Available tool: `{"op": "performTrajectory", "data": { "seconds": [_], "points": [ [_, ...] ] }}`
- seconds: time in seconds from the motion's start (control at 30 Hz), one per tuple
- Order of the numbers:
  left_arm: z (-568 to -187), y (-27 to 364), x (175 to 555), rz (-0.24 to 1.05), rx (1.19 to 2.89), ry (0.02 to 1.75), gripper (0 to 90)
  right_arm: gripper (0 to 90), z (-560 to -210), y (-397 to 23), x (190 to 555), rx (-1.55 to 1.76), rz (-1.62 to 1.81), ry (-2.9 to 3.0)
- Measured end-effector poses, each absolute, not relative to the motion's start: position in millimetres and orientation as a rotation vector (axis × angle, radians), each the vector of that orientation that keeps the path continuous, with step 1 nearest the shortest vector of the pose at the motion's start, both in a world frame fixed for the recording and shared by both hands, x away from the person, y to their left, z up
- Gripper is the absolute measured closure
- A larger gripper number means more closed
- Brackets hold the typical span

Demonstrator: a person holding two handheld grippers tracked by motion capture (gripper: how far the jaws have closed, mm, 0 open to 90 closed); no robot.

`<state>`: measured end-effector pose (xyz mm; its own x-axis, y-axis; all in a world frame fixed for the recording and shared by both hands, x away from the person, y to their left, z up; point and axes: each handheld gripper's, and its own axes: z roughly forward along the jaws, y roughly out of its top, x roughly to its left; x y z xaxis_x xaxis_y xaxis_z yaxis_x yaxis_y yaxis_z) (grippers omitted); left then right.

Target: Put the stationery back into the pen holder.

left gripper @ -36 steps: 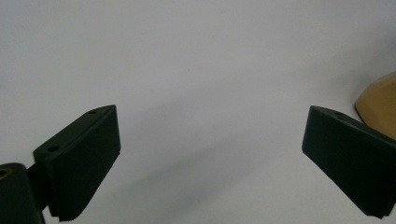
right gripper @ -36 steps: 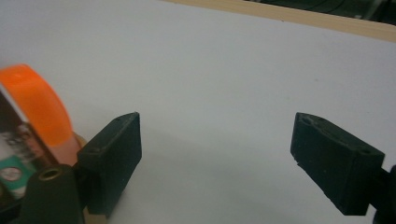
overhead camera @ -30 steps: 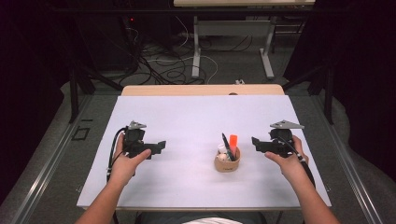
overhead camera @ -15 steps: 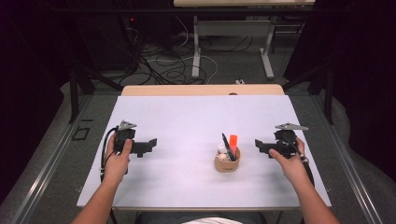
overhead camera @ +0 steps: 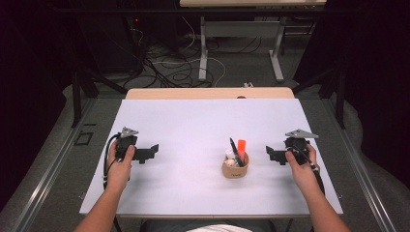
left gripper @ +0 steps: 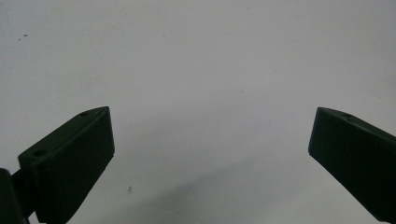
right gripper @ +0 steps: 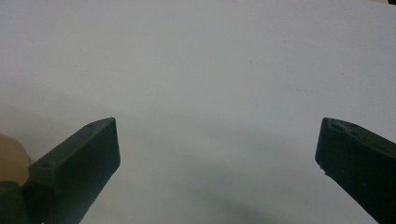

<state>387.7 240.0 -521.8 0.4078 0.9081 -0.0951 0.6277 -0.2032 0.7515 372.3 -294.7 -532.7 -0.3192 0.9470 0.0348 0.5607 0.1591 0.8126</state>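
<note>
**Tan cup of pens on white counter, both grippers empty**

Tan round cup point(overhead camera: 235, 166) stands upright on the white counter point(overhead camera: 203, 121), right of centre and toward the near edge. Out of it stick a black pen point(overhead camera: 234, 146) leaning left, an orange marker point(overhead camera: 241, 146) about upright, and something white point(overhead camera: 229, 155) low at the rim, too small to tell what. Nothing touches the cup.

Right gripper point(overhead camera: 272, 153) sits just right of the cup, close but apart, held low over the counter in the person's right hand point(overhead camera: 302, 166), with its tips pointing left toward the cup. Its jaws have just been opening; now its fingers point(right gripper: 84, 158) stand wide apart, with nothing between them, just bare white surface. A tan blur at the left edge of the right gripper view is the cup's side point(right gripper: 11, 158). A grey three-cornered plate point(overhead camera: 300, 134) sits on top, and a cable runs back along the wrist.

Left gripper point(overhead camera: 151, 150) is well apart from the cup, on the left half of the counter, in the left hand point(overhead camera: 121, 164), tips pointing right. Its fingers point(left gripper: 74, 158) are spread wide too, empty, over plain counter.

Beyond the far edge is a strip of bare wood point(overhead camera: 208, 93), then dark floor with tangled cables point(overhead camera: 164, 63) and the grey legs of another table point(overhead camera: 203, 46).
</note>
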Motion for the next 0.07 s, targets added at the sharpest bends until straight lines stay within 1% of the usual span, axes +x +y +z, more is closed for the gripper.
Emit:
{"op": "performTrajectory", "data": {
  "seconds": [0.07],
  "points": [
    [-523.1,240.3,388.3,0.501,1.921,1.311,0.3,0.0,-534.3,-296.0,372.8,1.432,1.029,1.947]
  ]
}}
